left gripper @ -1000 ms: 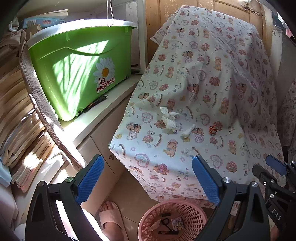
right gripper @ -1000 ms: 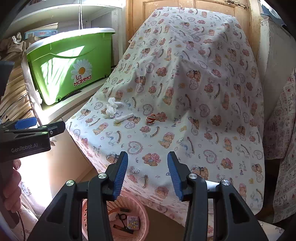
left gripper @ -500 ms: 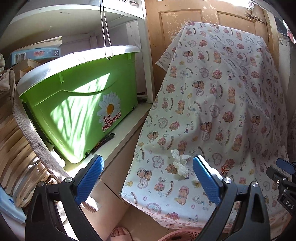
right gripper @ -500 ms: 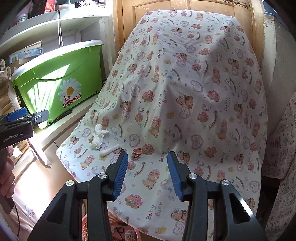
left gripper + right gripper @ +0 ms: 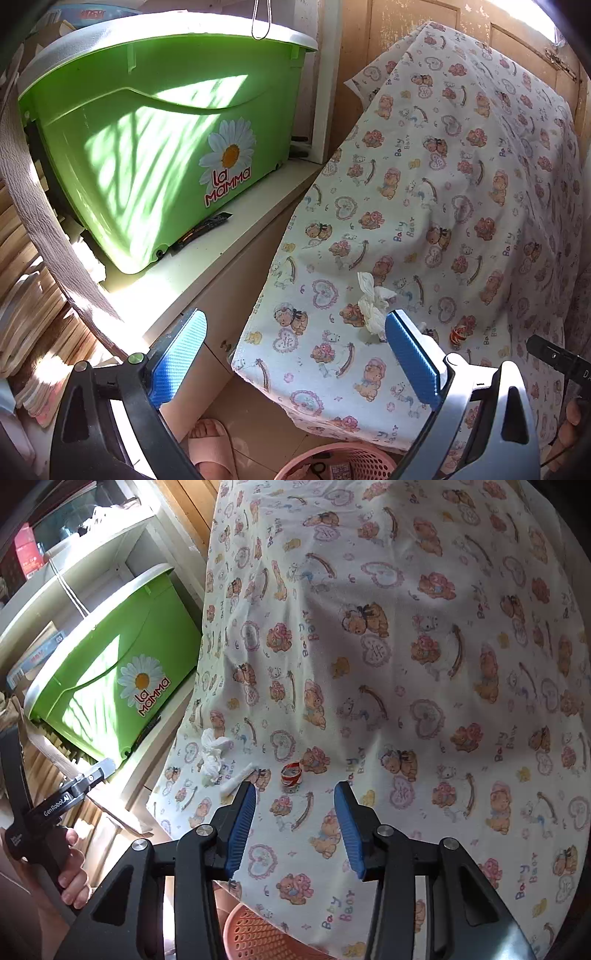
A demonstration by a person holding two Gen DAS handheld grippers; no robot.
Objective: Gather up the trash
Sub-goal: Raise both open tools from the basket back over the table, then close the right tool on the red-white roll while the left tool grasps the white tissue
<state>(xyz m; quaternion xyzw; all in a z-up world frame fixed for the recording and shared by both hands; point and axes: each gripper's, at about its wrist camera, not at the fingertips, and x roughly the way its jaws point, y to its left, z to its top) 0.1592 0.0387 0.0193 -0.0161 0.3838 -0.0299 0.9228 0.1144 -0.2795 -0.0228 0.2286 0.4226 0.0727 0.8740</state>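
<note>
trash lies on the bear-print cloth: a crumpled tissue, a small white roll and what may be a red-and-white ring, lower left of frame. right tool half open, empty; left tool wide open, empty. pink basket at bottom.
</note>
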